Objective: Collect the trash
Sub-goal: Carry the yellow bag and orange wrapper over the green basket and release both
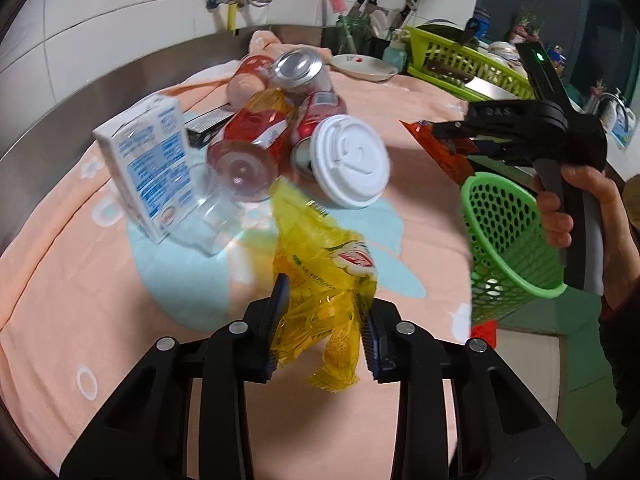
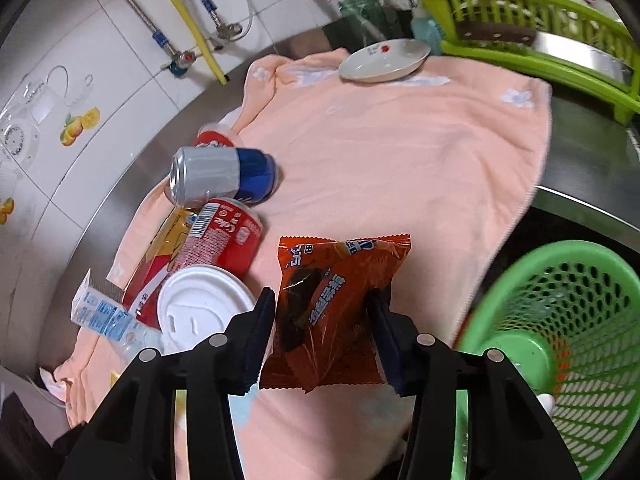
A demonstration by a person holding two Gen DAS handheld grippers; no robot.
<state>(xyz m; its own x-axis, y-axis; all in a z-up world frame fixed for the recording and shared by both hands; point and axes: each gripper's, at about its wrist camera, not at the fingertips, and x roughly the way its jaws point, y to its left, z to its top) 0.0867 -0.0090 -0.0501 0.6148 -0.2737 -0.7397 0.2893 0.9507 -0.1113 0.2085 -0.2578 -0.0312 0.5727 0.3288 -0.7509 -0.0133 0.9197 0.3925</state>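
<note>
While most of the litter is yet to be gathered, two pieces are already held. Nearest in the left wrist view, the left gripper (image 1: 322,334) is clamped on a crumpled yellow wrapper (image 1: 320,284), which is lifted off the pink towel (image 1: 80,280). Nearest in the right wrist view, the right gripper (image 2: 324,340) is closed on an orange snack packet (image 2: 340,304), its pads pressing the packet's two sides, and the packet is raised clear of the cloth. Just to the right of that packet stands the green mesh basket (image 2: 560,320), off the edge of the towel; something orange-red can be seen through its mesh, but what it is cannot be told. Neither held piece has been dropped in yet.

Farther out, a pile is left on the towel: a white cup lid (image 1: 350,160), a clear plastic cup (image 1: 224,196) lying on its side, a white and blue carton (image 1: 146,164), a red-labelled bottle (image 1: 256,132), a red cola can (image 2: 224,236), and a silver and blue can (image 2: 224,176) behind it. At the far edge a white dish (image 2: 384,60) and a green dish rack (image 2: 540,20) are seen; these are judged not to be trash.

By this reading, the task is judged to be at an early stage, with roughly six items waiting.
</note>
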